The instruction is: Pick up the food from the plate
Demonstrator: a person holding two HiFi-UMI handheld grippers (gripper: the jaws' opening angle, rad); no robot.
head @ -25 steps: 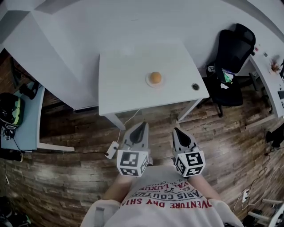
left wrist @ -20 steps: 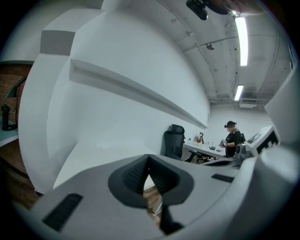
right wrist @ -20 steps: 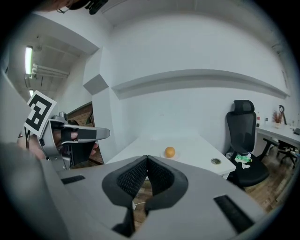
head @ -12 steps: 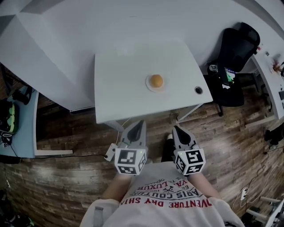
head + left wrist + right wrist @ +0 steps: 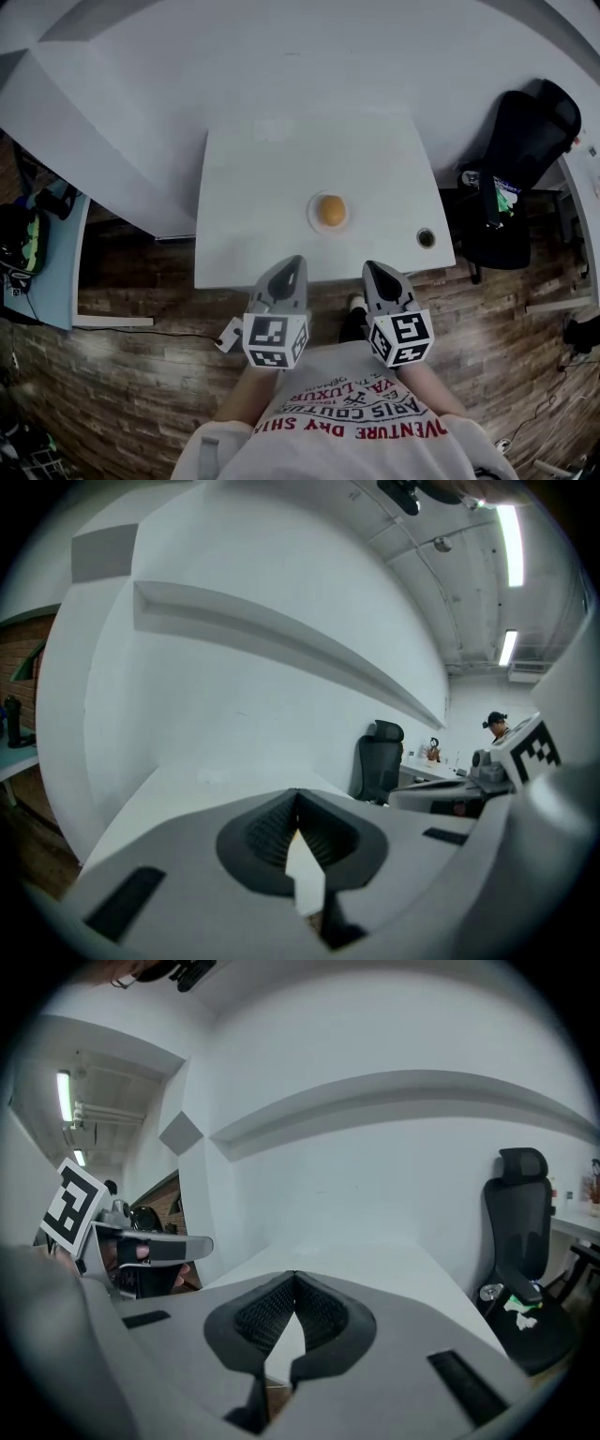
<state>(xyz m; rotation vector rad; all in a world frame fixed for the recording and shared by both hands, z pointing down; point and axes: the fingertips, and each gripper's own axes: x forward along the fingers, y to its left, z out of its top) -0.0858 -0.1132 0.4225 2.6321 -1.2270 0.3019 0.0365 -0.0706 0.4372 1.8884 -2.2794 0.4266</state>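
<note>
A round orange food item sits on a small white plate near the middle of a white table. Both grippers hover at the table's near edge, apart from the plate. My left gripper is shut with nothing in it, its tips meeting in the left gripper view. My right gripper is also shut and empty, with its tips together in the right gripper view. The food is hidden behind the jaws in both gripper views.
A black office chair stands right of the table, seen also as a chair in the right gripper view. A cable grommet is set in the table's right front corner. A white wall runs behind. A side table stands at the left on wooden floor.
The table and plate have drawn nearer and lower in the head view. Both grippers have come up to the table's front edge, still shut.
</note>
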